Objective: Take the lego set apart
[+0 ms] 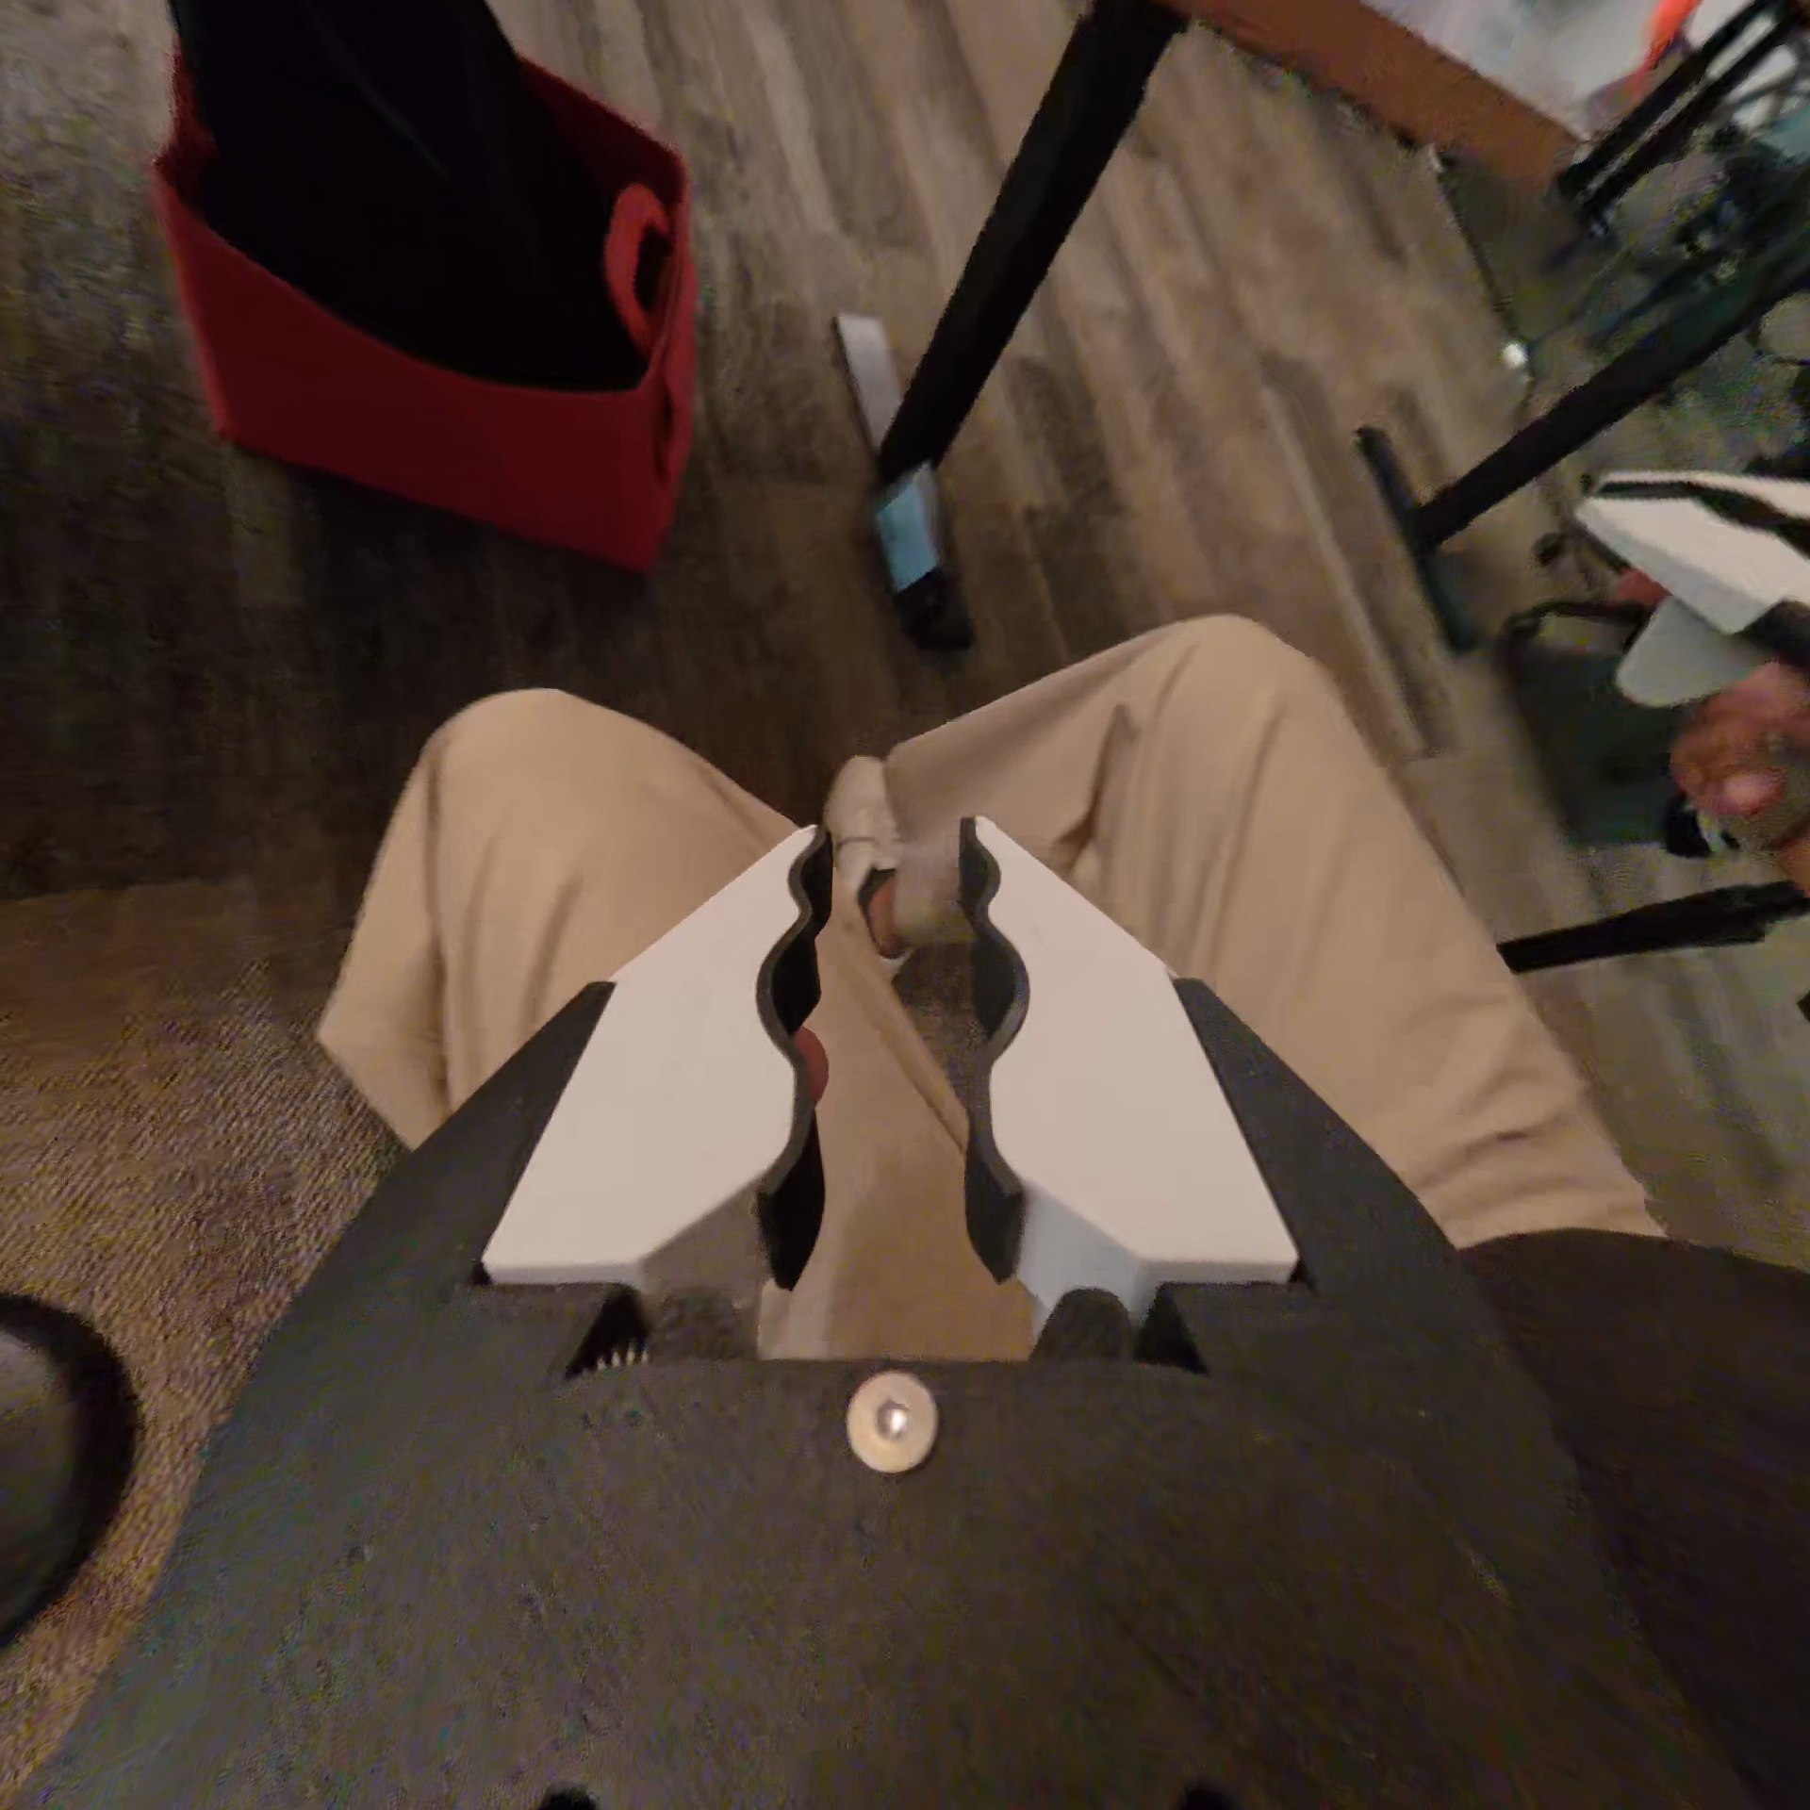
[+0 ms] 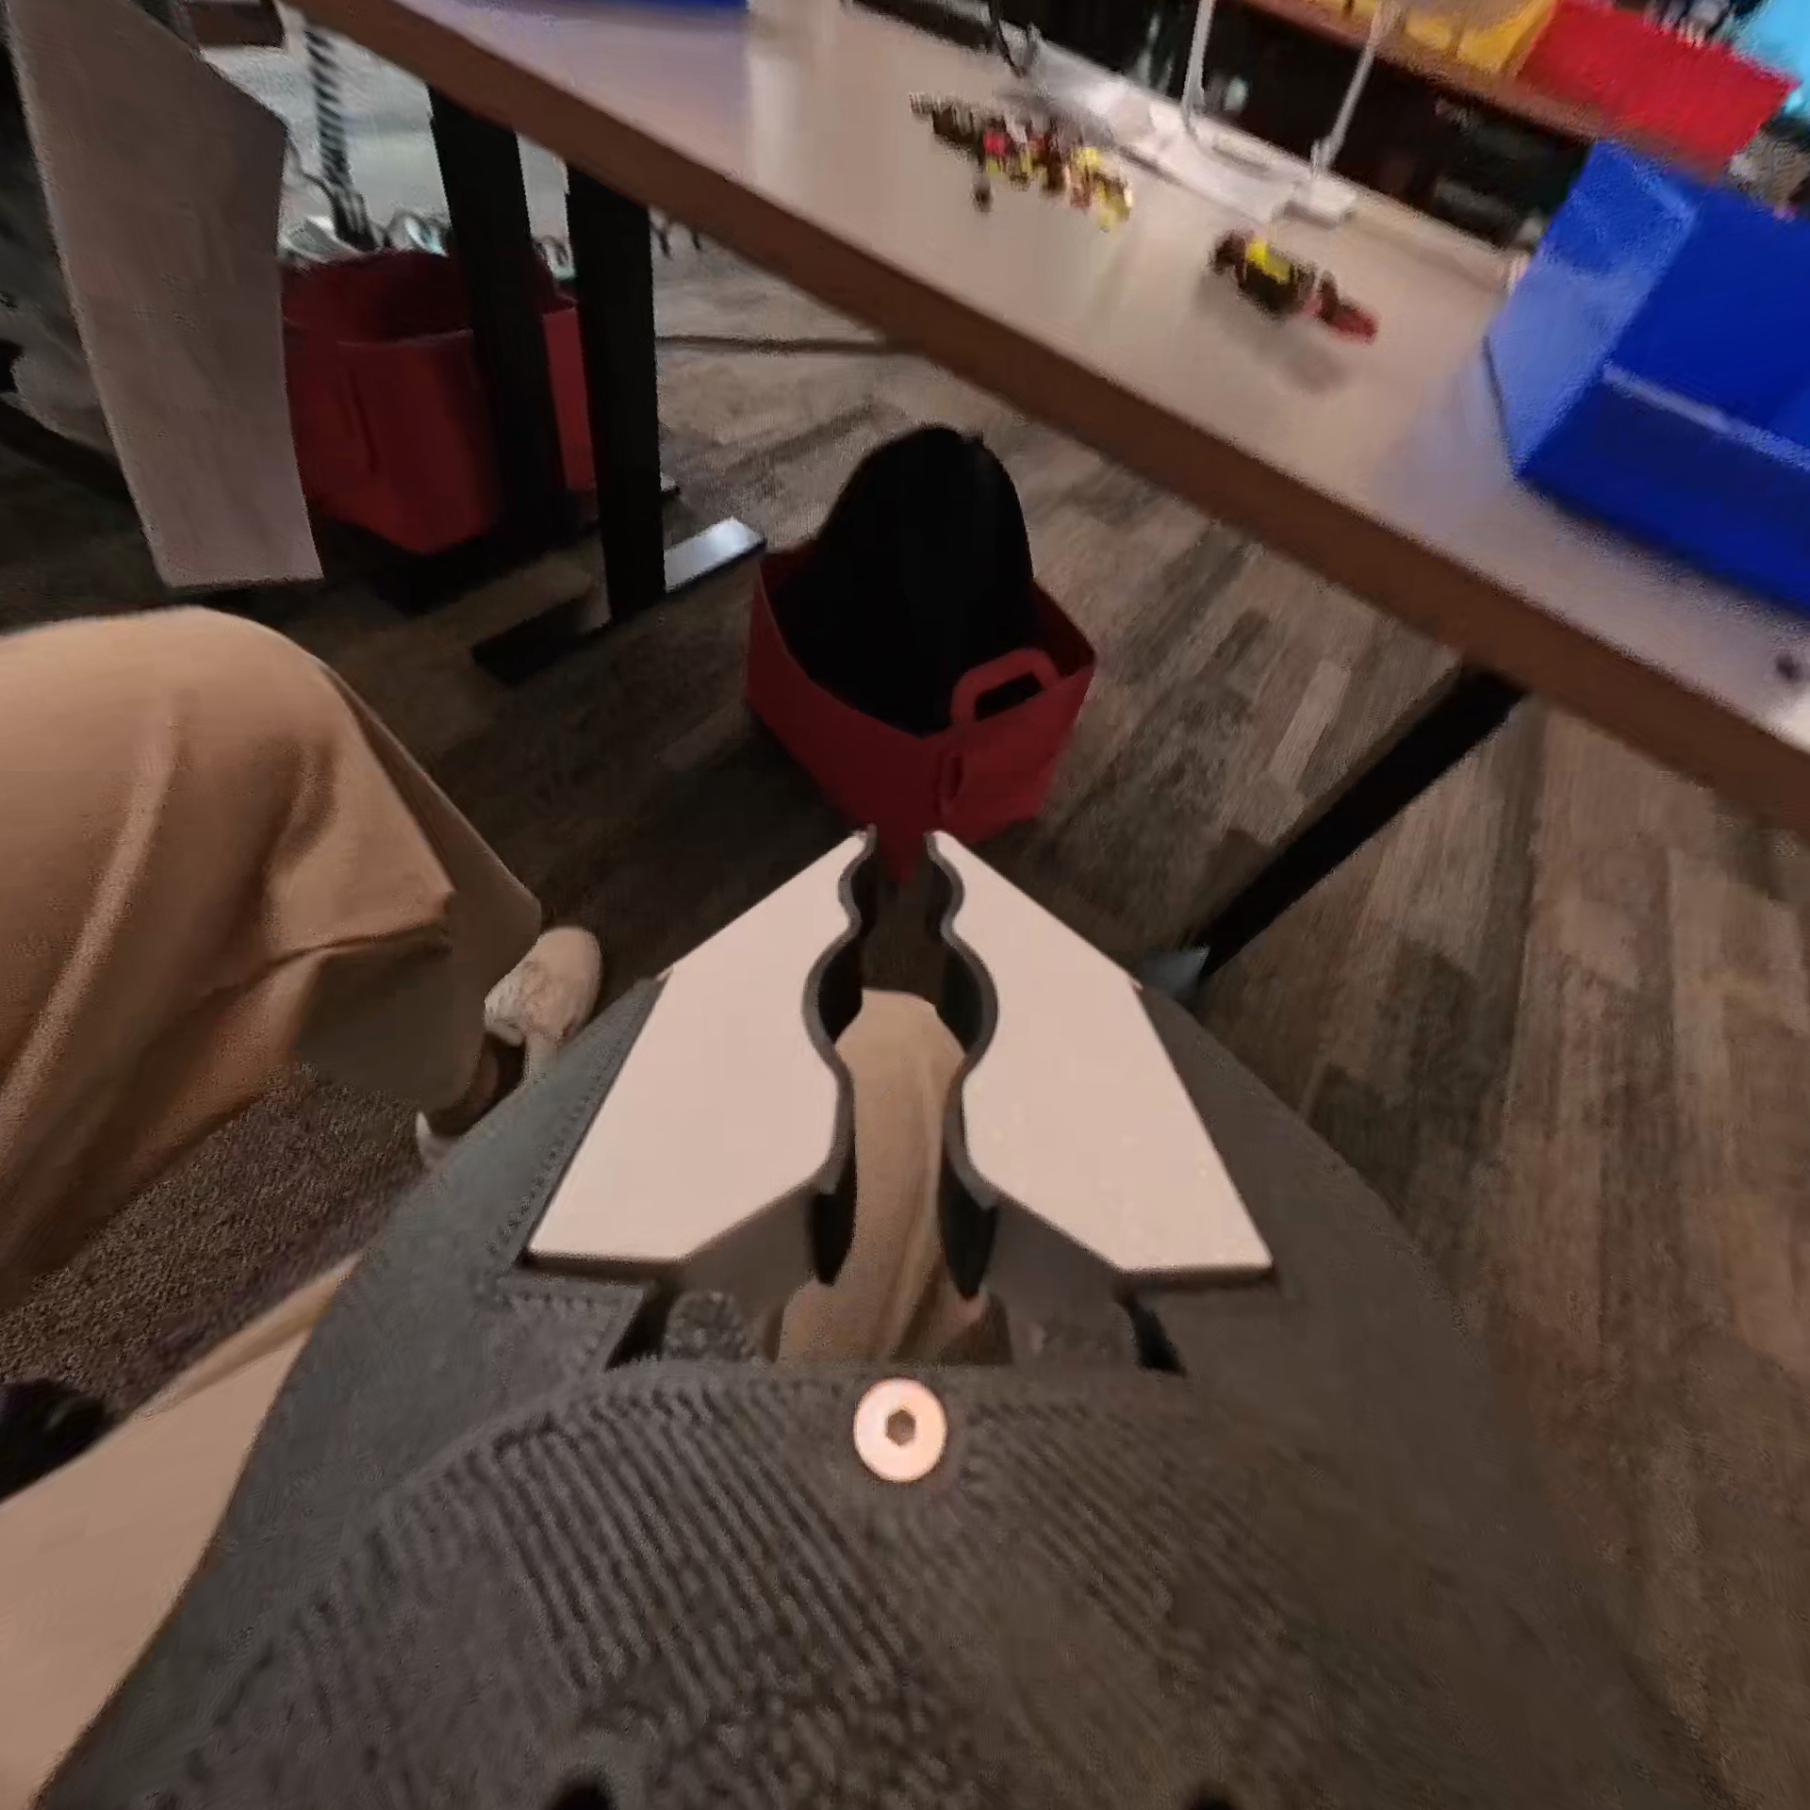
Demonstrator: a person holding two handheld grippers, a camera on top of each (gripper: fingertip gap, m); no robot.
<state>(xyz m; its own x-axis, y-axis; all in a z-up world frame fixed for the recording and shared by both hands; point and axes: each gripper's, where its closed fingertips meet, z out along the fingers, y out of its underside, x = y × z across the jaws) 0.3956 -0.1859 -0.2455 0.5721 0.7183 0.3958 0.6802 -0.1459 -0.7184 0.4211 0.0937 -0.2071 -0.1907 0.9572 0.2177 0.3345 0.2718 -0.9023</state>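
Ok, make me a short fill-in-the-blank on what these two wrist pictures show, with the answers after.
1. Both the left tongs and the right tongs are open and hold ____.
2. The lego pieces lie on the ____, not on the floor.
3. The bin on the table's right side is ____ in colour.
4. The basket on the floor is ____ in colour.

Answers: nothing; table; blue; red

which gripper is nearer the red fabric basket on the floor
Hard to call; maybe right. The right gripper points straight at the red fabric basket; the left gripper points at the lap, basket up-left.
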